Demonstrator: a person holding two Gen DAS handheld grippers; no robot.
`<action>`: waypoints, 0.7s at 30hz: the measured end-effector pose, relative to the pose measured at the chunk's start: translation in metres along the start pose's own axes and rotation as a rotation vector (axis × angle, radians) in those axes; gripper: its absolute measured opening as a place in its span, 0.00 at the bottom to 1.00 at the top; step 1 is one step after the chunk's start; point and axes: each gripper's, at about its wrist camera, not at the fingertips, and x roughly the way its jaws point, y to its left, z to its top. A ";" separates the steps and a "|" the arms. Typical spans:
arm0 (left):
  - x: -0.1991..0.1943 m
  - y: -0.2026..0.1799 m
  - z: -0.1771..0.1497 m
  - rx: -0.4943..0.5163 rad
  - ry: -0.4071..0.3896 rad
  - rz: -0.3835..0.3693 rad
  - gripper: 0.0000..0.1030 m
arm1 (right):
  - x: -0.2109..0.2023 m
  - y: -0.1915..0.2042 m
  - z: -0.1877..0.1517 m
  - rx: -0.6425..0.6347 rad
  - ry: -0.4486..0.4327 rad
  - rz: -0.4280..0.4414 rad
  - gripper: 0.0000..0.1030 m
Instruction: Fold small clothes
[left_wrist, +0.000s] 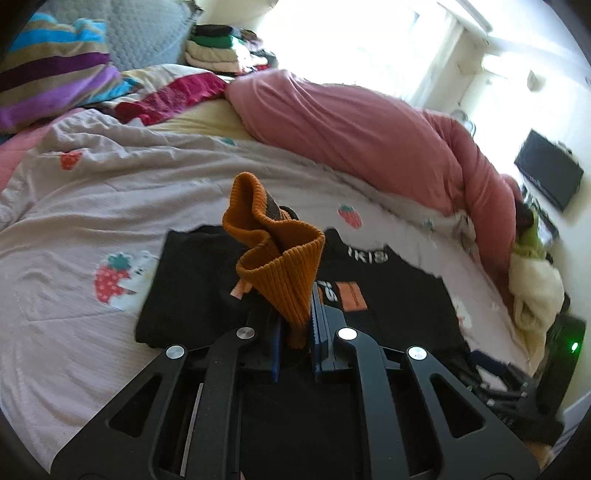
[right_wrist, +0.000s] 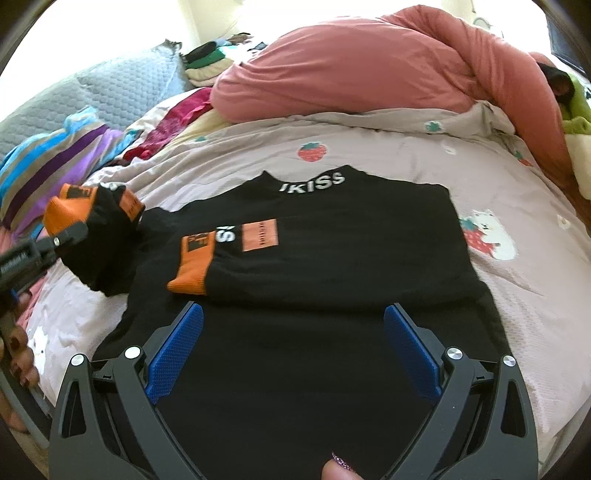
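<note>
A black sweater (right_wrist: 332, 236) with white "IKISS" lettering at the collar lies flat on the bed. One sleeve is folded across its chest, its orange cuff (right_wrist: 190, 278) lying there. My left gripper (left_wrist: 295, 328) is shut on the other sleeve's orange ribbed cuff (left_wrist: 280, 266), which sticks up out of the jaws above the sweater (left_wrist: 399, 295). In the right wrist view the left gripper (right_wrist: 75, 230) holds that lifted sleeve (right_wrist: 99, 229) at the sweater's left side. My right gripper (right_wrist: 295, 350) stands open over the sweater's lower part, nothing between its blue pads (right_wrist: 177, 354).
The sweater rests on a pale strawberry-print bedspread (right_wrist: 461, 162). A bunched pink duvet (right_wrist: 369, 74) lies behind it. A striped pillow (right_wrist: 48, 166), grey quilted pillow (right_wrist: 125, 81) and stacked clothes (right_wrist: 207, 62) sit at back left. A person's hand (right_wrist: 18, 358) holds the left tool.
</note>
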 end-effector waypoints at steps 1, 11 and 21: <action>0.004 -0.005 -0.003 0.011 0.012 -0.003 0.05 | 0.000 -0.004 0.000 0.007 0.000 -0.002 0.95; 0.036 -0.044 -0.030 0.150 0.132 -0.021 0.13 | 0.000 -0.027 -0.001 0.052 -0.003 -0.026 0.95; 0.023 -0.052 -0.041 0.206 0.149 -0.074 0.34 | 0.008 -0.026 -0.004 0.072 0.023 0.002 0.95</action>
